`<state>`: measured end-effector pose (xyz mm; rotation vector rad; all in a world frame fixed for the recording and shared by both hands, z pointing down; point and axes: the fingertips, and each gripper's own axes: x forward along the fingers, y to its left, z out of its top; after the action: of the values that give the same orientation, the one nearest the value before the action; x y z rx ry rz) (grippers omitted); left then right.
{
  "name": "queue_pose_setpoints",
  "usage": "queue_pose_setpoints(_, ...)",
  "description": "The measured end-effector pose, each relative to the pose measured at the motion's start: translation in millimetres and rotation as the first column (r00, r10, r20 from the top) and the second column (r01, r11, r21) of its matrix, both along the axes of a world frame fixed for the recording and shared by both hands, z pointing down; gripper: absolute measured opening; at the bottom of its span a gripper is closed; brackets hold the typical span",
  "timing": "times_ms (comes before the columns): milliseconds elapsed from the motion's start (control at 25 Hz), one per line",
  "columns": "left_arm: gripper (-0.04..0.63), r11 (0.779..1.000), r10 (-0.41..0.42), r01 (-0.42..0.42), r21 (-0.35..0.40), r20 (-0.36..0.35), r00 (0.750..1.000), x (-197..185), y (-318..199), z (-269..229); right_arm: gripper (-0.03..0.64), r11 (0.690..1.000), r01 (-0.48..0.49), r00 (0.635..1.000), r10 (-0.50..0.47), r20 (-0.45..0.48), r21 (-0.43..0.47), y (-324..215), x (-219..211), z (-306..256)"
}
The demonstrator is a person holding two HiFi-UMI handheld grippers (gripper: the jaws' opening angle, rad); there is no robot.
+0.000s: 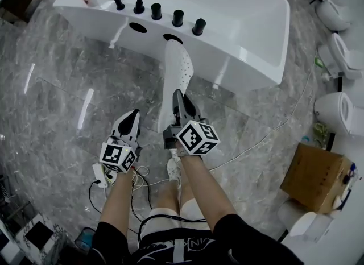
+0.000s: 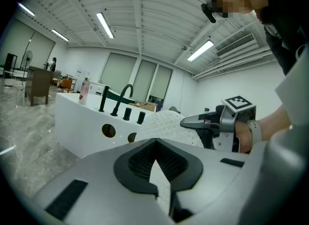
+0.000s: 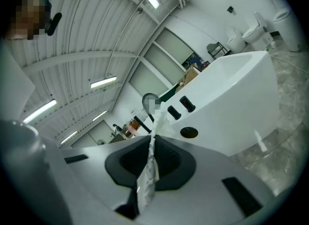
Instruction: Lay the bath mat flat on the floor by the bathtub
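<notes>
The bathtub [image 1: 244,25] is glossy, the marble-look floor [image 1: 57,87] polished, the bath mat [image 1: 176,73] dimpled.

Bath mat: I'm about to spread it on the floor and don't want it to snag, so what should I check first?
1. Right gripper holds mat: ok, jaws shut on its edge.
2. Left gripper holds mat: ok, an edge sits between its jaws.
3. Mat flat: not ok, it hangs upright and folded.
4. Mat free of tub: cannot tell, its top end lies against the tub wall.
5. Floor by tub: ok below the mat; a cable runs off to the right.
</notes>
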<state>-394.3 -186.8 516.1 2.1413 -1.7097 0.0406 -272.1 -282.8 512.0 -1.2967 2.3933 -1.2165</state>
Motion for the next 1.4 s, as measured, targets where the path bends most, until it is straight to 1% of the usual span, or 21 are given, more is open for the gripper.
queue_pose_setpoints(120,0.014,1.000,0.015,-0.015,0.009,0.005,1.000,3.0,-10.0,12.8,0.035,0.991,-0.130,0.991,0.131,0.018,-0.018,-14.0,19.4,31.9)
queue_pose_setpoints(240,0.014,0.999,0.029,-0.029,0.017,0.002,1.000,7.1,-21.4,34.9,0.035,0.968,-0.241,0.971,0.241,-0.009,-0.069,-26.0,42.0,98.1)
queue_pose_setpoints(400,0.014,0.996,0.080,-0.081,0.035,0.020,0.997,22.2,-26.8,80.8,0.035,0.941,-0.315,0.947,0.303,-0.109,-0.120,-31.8,77.9,210.6)
queue_pose_setpoints(520,0.014,0.994,0.109,-0.110,0.022,0.039,0.993,30.1,-30.3,126.1,0.035,0.904,-0.389,0.918,0.363,-0.159,-0.178,-30.9,115.2,293.3)
queue_pose_setpoints(600,0.014,0.993,0.120,-0.120,0.003,0.039,0.992,33.1,-33.1,160.8,0.035,0.883,-0.426,0.899,0.389,-0.199,-0.197,-32.0,139.7,341.1)
queue_pose_setpoints(680,0.014,0.992,0.128,-0.127,-0.021,0.030,0.991,37.4,-30.6,188.1,0.035,0.873,-0.446,0.885,0.396,-0.245,-0.200,-29.4,163.5,376.0)
queue_pose_setpoints(800,0.014,0.987,0.153,-0.152,-0.048,0.016,0.988,49.2,-22.6,209.7,0.035,0.850,-0.486,0.858,0.419,-0.297,-0.205,-23.2,203.5,406.1)
queue_pose_setpoints(920,0.014,0.982,0.184,-0.184,-0.053,0.011,0.983,63.9,-20.6,217.7,0.035,0.830,-0.521,0.833,0.444,-0.330,-0.199,-24.1,243.1,420.6)
queue_pose_setpoints(1080,0.014,0.975,0.220,-0.219,-0.044,0.013,0.975,83.1,-28.9,221.3,0.035,0.812,-0.554,0.808,0.470,-0.355,-0.184,-24.3,289.0,428.9)
queue_pose_setpoints(1240,0.014,0.973,0.231,-0.230,-0.036,0.018,0.973,98.0,-39.3,225.0,0.035,0.820,-0.543,0.796,0.432,-0.425,-0.183,-14.7,321.7,442.9)
queue_pose_setpoints(1320,0.014,0.972,0.233,-0.232,-0.036,0.019,0.972,104.0,-42.6,230.1,0.035,0.836,-0.513,0.788,0.368,-0.493,-0.195,-5.3,334.1,457.2)
queue_pose_setpoints(1400,0.014,0.971,0.236,-0.235,-0.038,0.018,0.972,109.1,-44.3,238.1,0.037,0.862,-0.459,0.778,0.272,-0.567,-0.216,4.2,341.5,476.4)
